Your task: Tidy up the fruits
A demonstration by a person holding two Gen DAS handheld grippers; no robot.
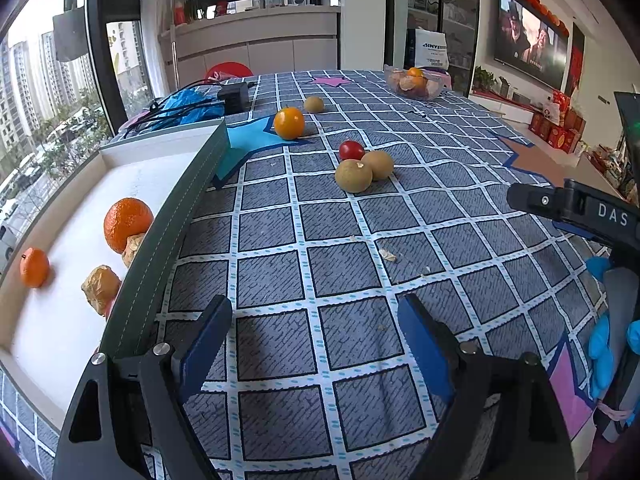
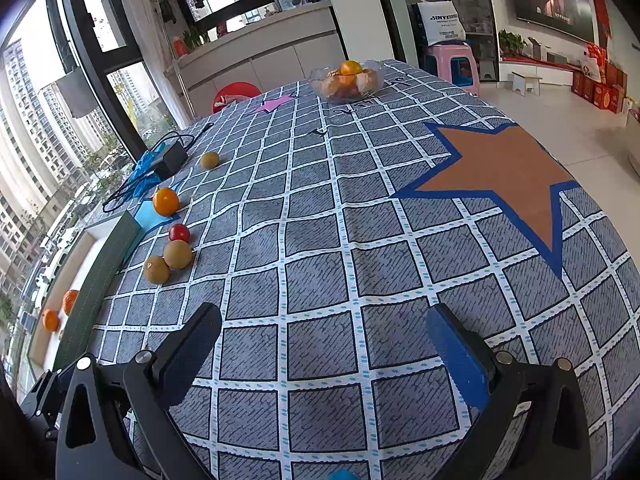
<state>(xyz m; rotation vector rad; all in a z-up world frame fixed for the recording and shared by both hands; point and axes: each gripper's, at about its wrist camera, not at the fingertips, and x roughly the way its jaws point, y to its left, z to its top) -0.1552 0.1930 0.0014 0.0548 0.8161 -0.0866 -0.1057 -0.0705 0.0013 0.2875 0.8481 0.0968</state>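
- On the checked tablecloth (image 1: pixel 320 240), loose fruit: two brown fruits (image 1: pixel 362 171) touching a red one (image 1: pixel 351 150), an orange (image 1: pixel 289 123) beyond, near the tray (image 1: pixel 80 240).
- Left gripper (image 1: pixel 316 344) and right gripper (image 2: pixel 324 356) both spread, empty.
- Nudging one round fruit could roll its neighbours away.

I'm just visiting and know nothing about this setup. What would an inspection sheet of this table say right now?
Surface: checked tablecloth with star patches, a few small scraps on it.
Job's things: white tray with a green rim holds two oranges and wrapped pieces; loose on the cloth are an orange fruit, a red fruit and three brown fruits.
Clutter: glass bowl of fruit at the far end; blue bag.
Grippers: left gripper and right gripper both open, nothing between the fingers.
Cables: black adapter with cord beside the tray.
Surroundings: windows, kitchen counter, wall screen, pink stool.
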